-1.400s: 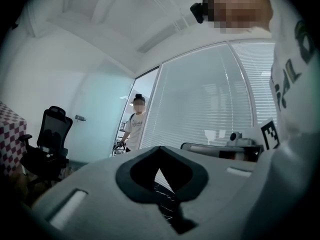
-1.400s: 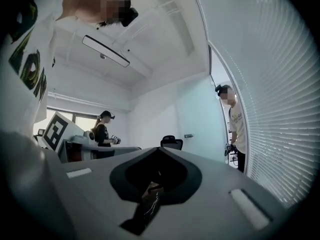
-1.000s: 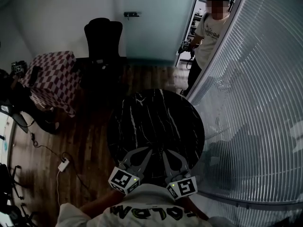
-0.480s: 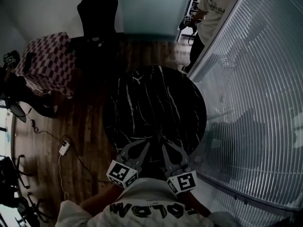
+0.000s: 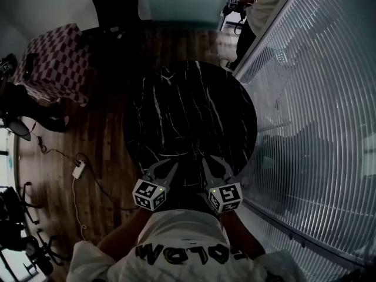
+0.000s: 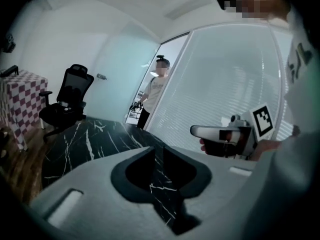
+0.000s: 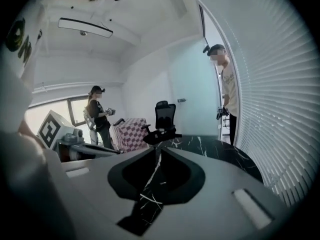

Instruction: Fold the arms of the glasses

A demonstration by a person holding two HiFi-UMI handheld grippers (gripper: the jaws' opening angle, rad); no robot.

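Your left gripper — jaws opening to a narrow slit, nothing between them. Your right gripper — tips together, empty. Both are over the near edge of the black marble table; no view shows the glasses.

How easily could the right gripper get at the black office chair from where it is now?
Probably not at all: the right gripper sits at the near edge of the round marble table, and the office chair stands beyond its far side.
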